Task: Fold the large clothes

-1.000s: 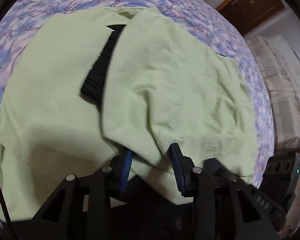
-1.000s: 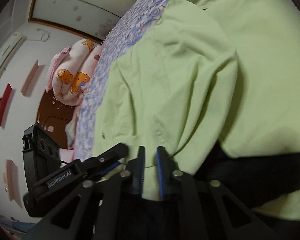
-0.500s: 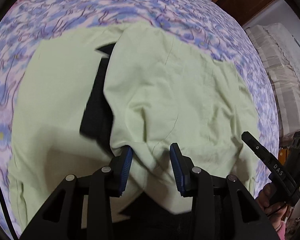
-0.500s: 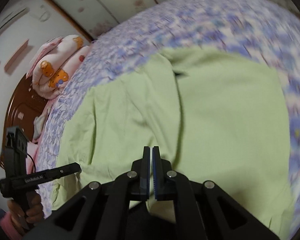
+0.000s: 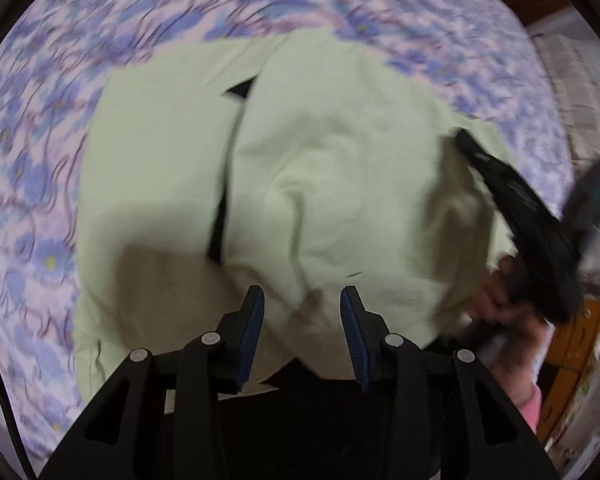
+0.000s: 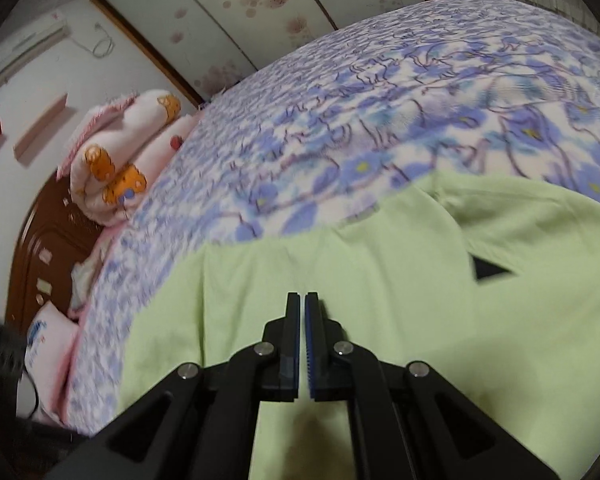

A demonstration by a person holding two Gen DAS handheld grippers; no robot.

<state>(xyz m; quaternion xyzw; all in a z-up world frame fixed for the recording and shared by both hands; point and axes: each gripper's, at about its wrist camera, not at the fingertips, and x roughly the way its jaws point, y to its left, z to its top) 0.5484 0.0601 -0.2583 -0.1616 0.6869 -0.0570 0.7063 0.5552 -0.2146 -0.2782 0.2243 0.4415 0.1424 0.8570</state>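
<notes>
light green garment (image 5: 332, 184) – lying folded on the floral bed (image 5: 40, 184) | left hand-held gripper (image 5: 302, 322) – hanging spread above it, pinching nothing | right hand-held gripper (image 6: 302, 312) – pressed together, empty

No legible text, label, brand or number anywhere. Faint pale marks on the right gripper (image 5: 516, 200), too blurred to read. Blue print on a pink cushion (image 6: 46, 334), likewise unreadable.
</notes>
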